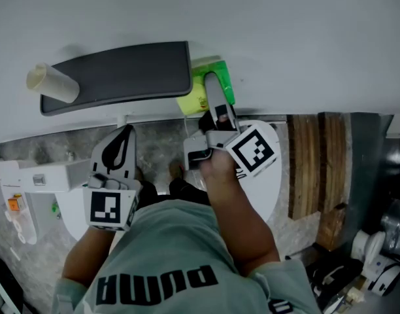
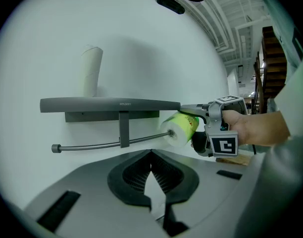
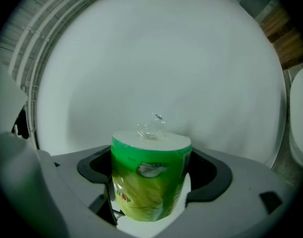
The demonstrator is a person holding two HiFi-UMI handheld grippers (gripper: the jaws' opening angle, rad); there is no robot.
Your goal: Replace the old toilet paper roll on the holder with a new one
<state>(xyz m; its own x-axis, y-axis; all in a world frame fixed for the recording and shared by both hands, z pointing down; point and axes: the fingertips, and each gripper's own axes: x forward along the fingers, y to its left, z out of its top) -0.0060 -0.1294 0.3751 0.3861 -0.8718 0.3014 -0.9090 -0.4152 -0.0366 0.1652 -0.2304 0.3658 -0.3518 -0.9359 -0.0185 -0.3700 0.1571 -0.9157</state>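
Left gripper [image 1: 126, 135] closed, right gripper [image 1: 212, 91] on roll [image 1: 193, 101]

Shelf [image 2: 109, 104] sits just above bar [image 2: 92, 145]: slim gap btwn them, tight for anything thick. Bracket [image 2: 123, 128] drops from shelf to bar mid-length & blocks the way along it. Bar's left stretch, knob to bracket, is bare, w/ open air below & on near side. Right end is taken: roll [image 2: 180, 129] at bar's tip, right gripper [image 2: 191, 125] clamped on it, hand [image 2: 250, 128] behind. Shelf top: cardboard tube [image 2: 92, 71] upright at left, rest bare. Left gripper [image 1: 125, 139] hangs near, well apart from holder, jaws closed on nothing.
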